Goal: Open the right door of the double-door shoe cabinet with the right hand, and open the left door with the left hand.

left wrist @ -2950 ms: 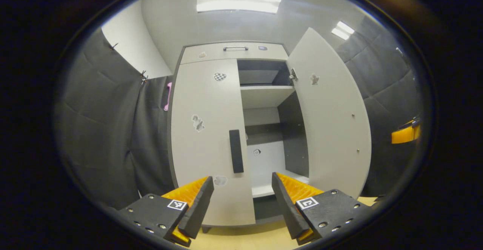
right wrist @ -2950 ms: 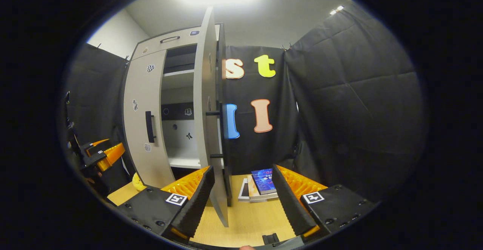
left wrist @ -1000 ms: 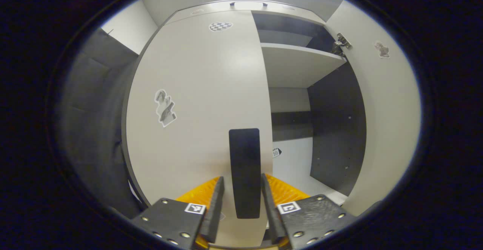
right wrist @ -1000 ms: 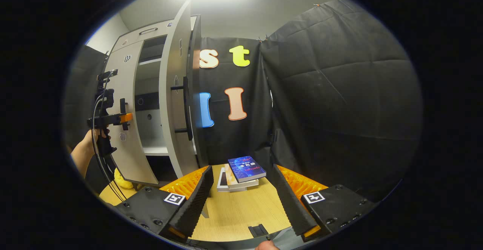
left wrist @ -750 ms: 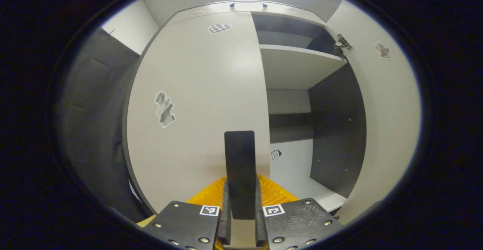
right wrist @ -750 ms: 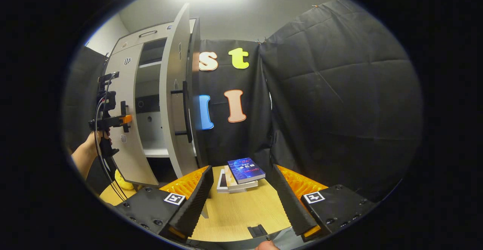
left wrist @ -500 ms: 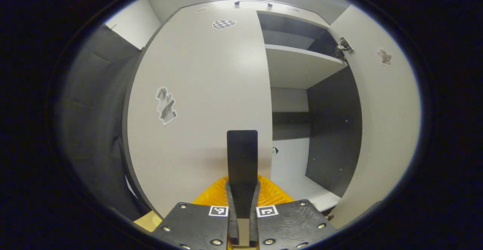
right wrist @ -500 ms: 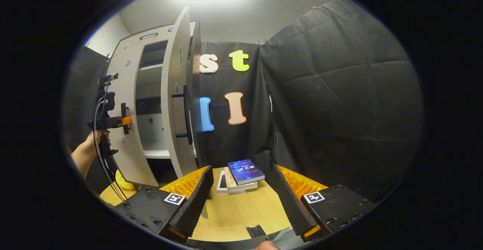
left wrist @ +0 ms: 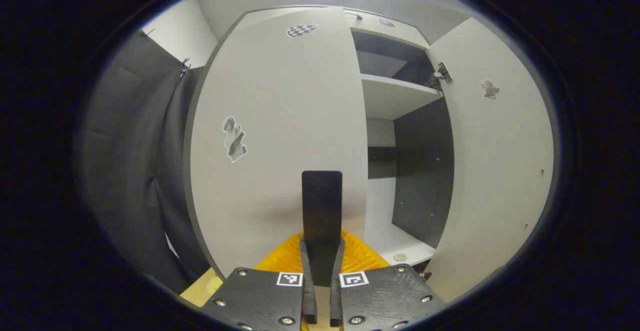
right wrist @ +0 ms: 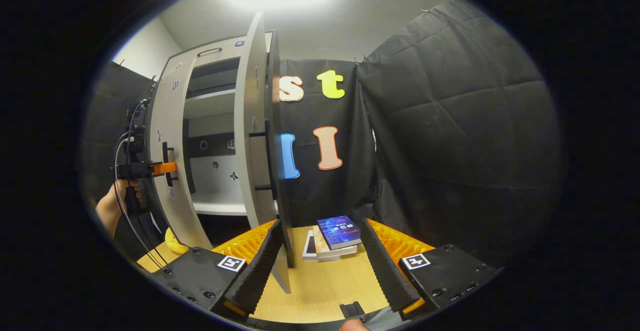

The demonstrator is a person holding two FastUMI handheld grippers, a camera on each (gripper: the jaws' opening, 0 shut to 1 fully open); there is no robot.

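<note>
In the left gripper view the pale grey shoe cabinet's left door (left wrist: 280, 121) stands slightly ajar. My left gripper (left wrist: 322, 247) is shut on its black vertical handle (left wrist: 322, 201). The right door (left wrist: 495, 171) is swung wide open, baring the shelves (left wrist: 395, 102). In the right gripper view the right door (right wrist: 254, 146) stands edge-on with its black handle (right wrist: 269, 157) facing me. My right gripper (right wrist: 320, 266) is open and holds nothing, just in front of that door's lower edge. Farther left, a hand (right wrist: 112, 203) holds the left gripper (right wrist: 150, 169) against the left door (right wrist: 167, 171).
A small stack of books (right wrist: 335, 241) lies on the wooden surface (right wrist: 320, 286) beyond my right fingers. A yellow object (right wrist: 175, 244) sits low by the cabinet's left side. Black quilted cloth walls (right wrist: 450, 136) close in on the right and left (left wrist: 135, 161).
My left gripper moved up to the left door's handle, shut on it and has begun drawing the door outward. The right gripper stayed open, its view shifting slightly toward the open right door.
</note>
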